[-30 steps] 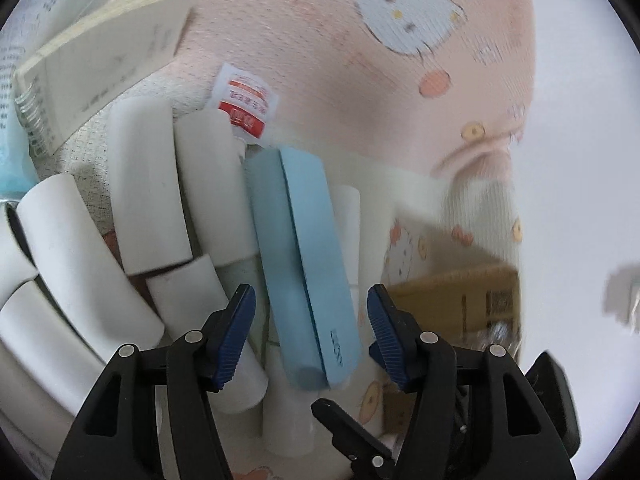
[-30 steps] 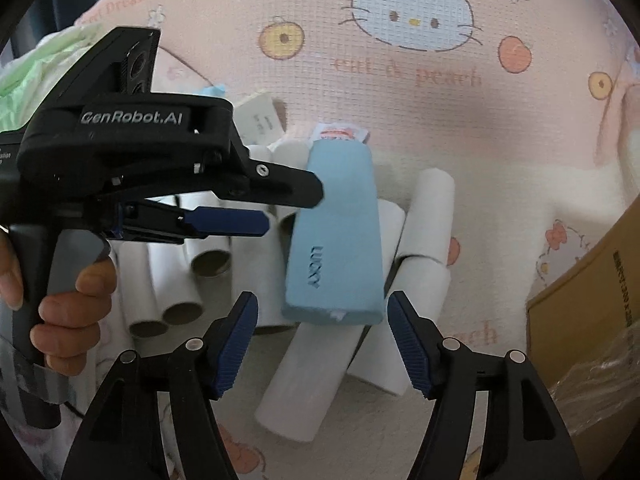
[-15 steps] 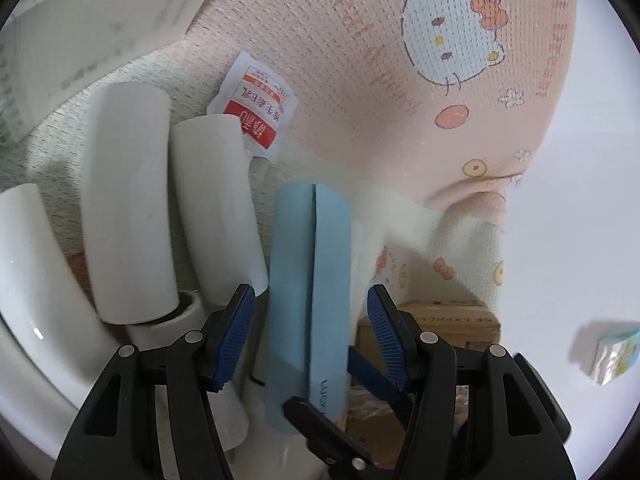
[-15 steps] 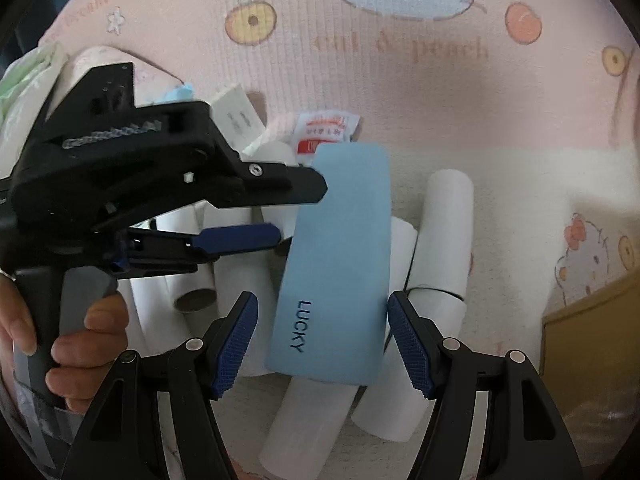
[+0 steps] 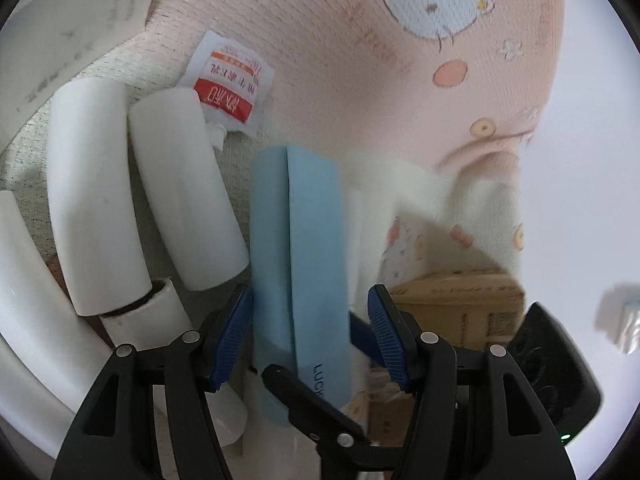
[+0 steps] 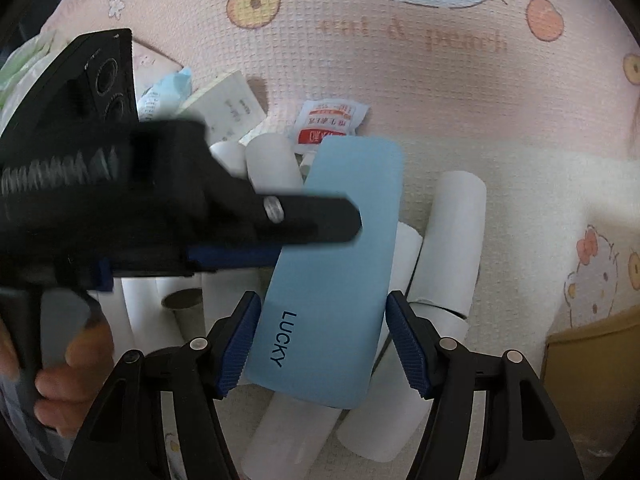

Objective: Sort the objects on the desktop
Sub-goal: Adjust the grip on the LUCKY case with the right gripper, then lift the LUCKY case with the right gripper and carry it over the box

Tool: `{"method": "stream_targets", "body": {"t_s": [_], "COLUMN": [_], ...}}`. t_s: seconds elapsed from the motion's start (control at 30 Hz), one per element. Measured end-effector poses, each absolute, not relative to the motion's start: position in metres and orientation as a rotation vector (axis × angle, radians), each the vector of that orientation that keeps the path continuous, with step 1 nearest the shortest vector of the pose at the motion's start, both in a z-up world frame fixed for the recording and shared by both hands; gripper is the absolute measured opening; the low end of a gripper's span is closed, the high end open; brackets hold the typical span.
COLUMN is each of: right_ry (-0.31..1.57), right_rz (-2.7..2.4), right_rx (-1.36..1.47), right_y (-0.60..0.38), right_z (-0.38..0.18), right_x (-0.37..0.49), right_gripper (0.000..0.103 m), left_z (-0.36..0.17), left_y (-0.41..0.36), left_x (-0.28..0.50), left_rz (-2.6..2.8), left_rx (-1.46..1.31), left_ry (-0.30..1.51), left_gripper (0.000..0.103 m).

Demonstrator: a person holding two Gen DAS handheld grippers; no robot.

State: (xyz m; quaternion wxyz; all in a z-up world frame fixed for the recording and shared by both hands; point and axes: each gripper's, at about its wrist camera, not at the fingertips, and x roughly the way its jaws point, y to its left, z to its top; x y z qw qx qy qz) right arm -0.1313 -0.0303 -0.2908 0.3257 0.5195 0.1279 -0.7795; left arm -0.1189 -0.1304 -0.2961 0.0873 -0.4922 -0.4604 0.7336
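**Two grippers around a blue case on a heap of paper tubes**

Left wrist view. The left gripper [image 5: 310, 336] fills the bottom of the frame, its jaws spread wide. A light blue case [image 5: 296, 280] runs up the centre between the blue pads [image 5: 234, 332]; the left pad lies at the case's edge, while a clear gap separates the right pad from it, so the jaws hold nothing. A black finger of the right gripper [image 5: 316, 408] crosses the lower end of the case. White paper tubes [image 5: 188, 196] lie side by side at centre left. A red and white sachet [image 5: 230, 84] sits above them in the upper middle, against a pink cartoon-print cloth [image 5: 360, 40]. A cardboard box [image 5: 460, 300] shows at lower right.

Right wrist view. The right gripper [image 6: 324, 344] stands at the bottom centre, jaws open, one pad on each side of the case [image 6: 336, 272], which bears the word "LUCKY" near its lower end. Whether the pads touch it cannot be told. The case lies slanted on top of the tubes [image 6: 452, 248]. The left gripper [image 6: 276, 236] reaches in from the left of the frame, blurred, its finger overlapping the case's left edge. The sachet [image 6: 328, 124] lies just above the case's upper end.
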Motion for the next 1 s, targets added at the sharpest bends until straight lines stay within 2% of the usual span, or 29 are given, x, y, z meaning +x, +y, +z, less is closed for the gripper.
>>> {"method": "stream_targets", "body": {"t_s": [0.2,0.23,0.27,0.3,0.47,0.77,1.0], "right_ry": [0.297,0.302,0.302,0.300,0.299,0.412,0.410], "right_rz": [-2.045,-2.044,-2.043,-2.045,-2.079,-2.215,-2.267], "right_rx": [1.331,1.330,1.331,1.332,1.307,1.141,1.056], "right_y": [-0.024,-0.025,-0.025,-0.025,-0.021,-0.015,-0.003], "right_z": [-0.291,-0.291,-0.291,-0.291,-0.283,-0.240,-0.219], "right_x": [-0.128,-0.128,-0.128,-0.128,-0.123,-0.094,-0.061], "right_gripper": [0.063,0.063,0.063,0.063,0.063,0.063,0.063], "left_z": [-0.305,-0.304,-0.304,-0.304,-0.294,-0.242,-0.221], "left_y": [-0.138,-0.138,-0.137,-0.136,-0.135,-0.124,-0.110], "left_x": [-0.120,-0.120,-0.121,-0.120,-0.118,-0.094,-0.063], "left_rz": [2.200,2.212,2.224,2.246,2.252,2.369,2.384], "left_rx": [-1.413,-1.410,-1.417,-1.430,-1.349,-0.970,-0.874], "left_ry": [-1.464,-1.455,-1.439,-1.406,-1.394,-1.247,-1.150], "left_gripper": [0.063,0.059,0.050,0.047,0.046,0.044,0.044]}}
